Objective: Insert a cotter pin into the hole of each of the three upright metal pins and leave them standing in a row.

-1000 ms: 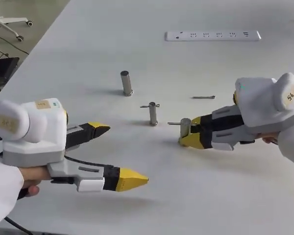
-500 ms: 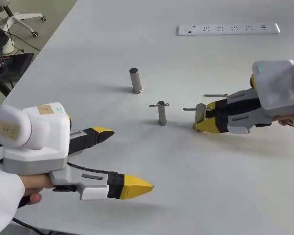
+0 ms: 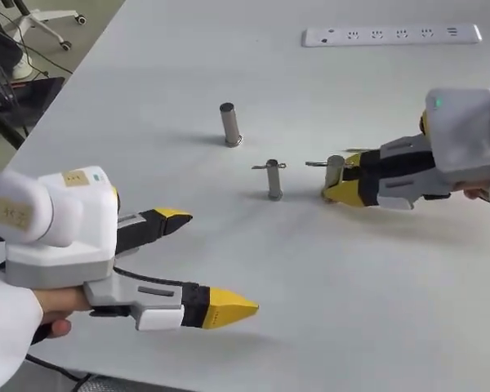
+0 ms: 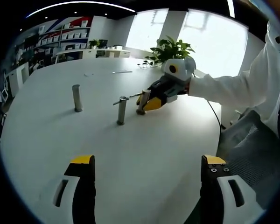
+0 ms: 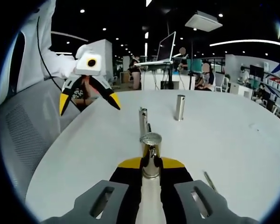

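Clamping the lower shaft of an upright metal pin (image 3: 335, 169), the right gripper (image 3: 333, 191) holds it on the table (image 3: 327, 278); a cotter pin (image 3: 315, 164) juts from its top. At its nine o'clock stands a second pin (image 3: 274, 181), at ten o'clock a third pin (image 3: 229, 124). The left gripper (image 3: 220, 261) hovers at seven o'clock, jaws spread wide.

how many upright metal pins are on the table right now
3. The bare pin stands farthest left, the middle pin has a cotter pin through its top, and the right pin sits in the jaws of the right gripper. None seems hidden.
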`<act>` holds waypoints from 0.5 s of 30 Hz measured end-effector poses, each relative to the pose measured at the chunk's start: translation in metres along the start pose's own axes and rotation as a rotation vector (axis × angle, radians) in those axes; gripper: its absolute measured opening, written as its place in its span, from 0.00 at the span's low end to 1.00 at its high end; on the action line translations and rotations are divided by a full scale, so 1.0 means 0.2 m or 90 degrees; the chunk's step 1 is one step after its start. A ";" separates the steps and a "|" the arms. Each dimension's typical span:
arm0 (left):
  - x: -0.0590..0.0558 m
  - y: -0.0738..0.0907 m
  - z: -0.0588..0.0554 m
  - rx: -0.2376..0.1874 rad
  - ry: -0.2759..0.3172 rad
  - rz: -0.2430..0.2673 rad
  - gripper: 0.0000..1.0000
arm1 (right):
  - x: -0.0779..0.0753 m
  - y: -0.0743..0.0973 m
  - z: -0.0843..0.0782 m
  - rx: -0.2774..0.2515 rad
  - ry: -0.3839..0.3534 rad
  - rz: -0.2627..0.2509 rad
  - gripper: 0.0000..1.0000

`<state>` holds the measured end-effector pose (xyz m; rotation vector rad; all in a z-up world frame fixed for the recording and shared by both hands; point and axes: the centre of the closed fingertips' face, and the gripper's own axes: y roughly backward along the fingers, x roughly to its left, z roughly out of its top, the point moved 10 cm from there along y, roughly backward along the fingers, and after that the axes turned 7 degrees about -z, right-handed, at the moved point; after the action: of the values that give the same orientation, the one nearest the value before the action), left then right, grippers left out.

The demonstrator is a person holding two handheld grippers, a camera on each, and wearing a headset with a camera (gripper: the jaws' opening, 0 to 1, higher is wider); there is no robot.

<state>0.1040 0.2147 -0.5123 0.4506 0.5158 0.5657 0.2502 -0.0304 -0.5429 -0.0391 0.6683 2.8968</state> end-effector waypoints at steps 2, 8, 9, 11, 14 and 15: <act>0.00 0.00 0.00 0.001 0.000 0.002 0.94 | 0.00 0.00 0.00 -0.001 0.000 -0.002 0.08; -0.01 0.02 0.01 -0.004 -0.001 0.007 0.95 | 0.01 0.03 0.05 -0.013 -0.014 -0.012 0.24; -0.01 0.02 0.01 -0.006 -0.002 0.008 0.96 | 0.00 0.04 0.05 -0.015 -0.015 -0.016 0.29; -0.01 0.02 0.02 -0.012 -0.009 0.010 0.95 | 0.02 0.08 0.08 -0.011 -0.024 -0.023 0.34; -0.02 0.03 0.05 -0.037 -0.016 0.006 0.94 | 0.06 0.14 0.12 -0.008 -0.071 -0.059 0.47; -0.02 0.03 0.06 -0.045 -0.016 0.004 0.95 | 0.08 0.16 0.13 -0.013 -0.083 -0.073 0.53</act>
<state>0.1049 0.2132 -0.4981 0.3916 0.4689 0.5823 0.2300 -0.0451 -0.5069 0.1033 0.5927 2.7676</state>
